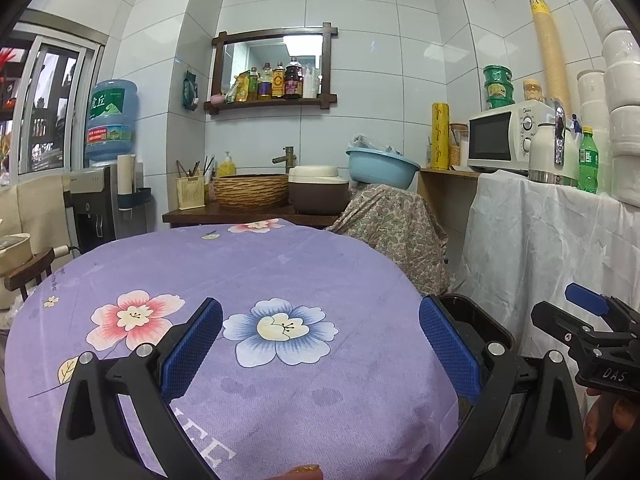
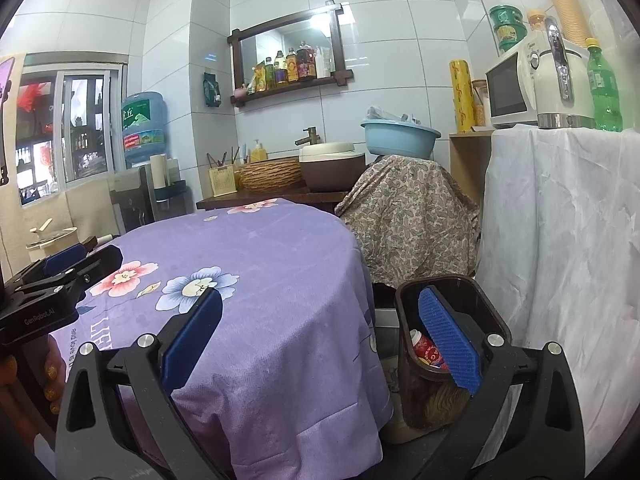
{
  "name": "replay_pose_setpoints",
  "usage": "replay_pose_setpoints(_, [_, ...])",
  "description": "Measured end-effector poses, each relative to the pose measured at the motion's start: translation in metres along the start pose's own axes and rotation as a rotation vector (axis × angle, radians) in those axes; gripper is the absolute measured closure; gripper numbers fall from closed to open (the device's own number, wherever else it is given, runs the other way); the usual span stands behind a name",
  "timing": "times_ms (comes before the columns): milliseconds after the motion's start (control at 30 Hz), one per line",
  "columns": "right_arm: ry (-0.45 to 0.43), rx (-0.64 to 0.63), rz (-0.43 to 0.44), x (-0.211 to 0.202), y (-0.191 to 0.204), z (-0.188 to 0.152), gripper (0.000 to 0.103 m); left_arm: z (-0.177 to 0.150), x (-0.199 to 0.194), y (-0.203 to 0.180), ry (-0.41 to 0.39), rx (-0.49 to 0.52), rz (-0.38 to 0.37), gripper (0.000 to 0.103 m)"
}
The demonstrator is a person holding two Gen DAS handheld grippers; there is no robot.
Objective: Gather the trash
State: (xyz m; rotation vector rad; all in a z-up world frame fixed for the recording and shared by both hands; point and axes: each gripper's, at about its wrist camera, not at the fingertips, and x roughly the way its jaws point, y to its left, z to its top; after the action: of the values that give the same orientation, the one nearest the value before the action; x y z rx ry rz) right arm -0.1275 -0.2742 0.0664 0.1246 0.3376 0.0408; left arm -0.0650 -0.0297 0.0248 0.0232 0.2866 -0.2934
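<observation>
A dark translucent trash bin (image 2: 472,296) stands on the floor at the table's right side, with a red and white can (image 2: 426,350) and other scraps inside. Its rim also shows in the left wrist view (image 1: 480,316). My right gripper (image 2: 320,344) is open and empty, between the table's edge and the bin. My left gripper (image 1: 320,348) is open and empty above the purple flowered tablecloth (image 1: 280,272). Each gripper shows at the edge of the other's view, the right one (image 1: 592,332) and the left one (image 2: 60,276).
A paisley-covered object (image 2: 408,216) and a white-draped counter (image 2: 560,240) with a microwave (image 2: 508,88), kettle and green bottle stand to the right. A wooden sink counter (image 2: 276,196) with basket, pot and blue basin is behind. A water dispenser (image 1: 100,184) stands at the left.
</observation>
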Motion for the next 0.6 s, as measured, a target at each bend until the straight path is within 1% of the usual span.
replay_pose_setpoints(433, [0.015,0.001,-0.005,0.0035,0.0004,-0.0016,0.006,0.0017,-0.0004,0.0006,0.001,-0.029,-0.009,0.005])
replay_pose_setpoints(600, [0.018,0.003,-0.005,0.0037,-0.0009,-0.0030,0.006,0.0003,0.0044,-0.0011,0.030,-0.018,-0.009,0.005])
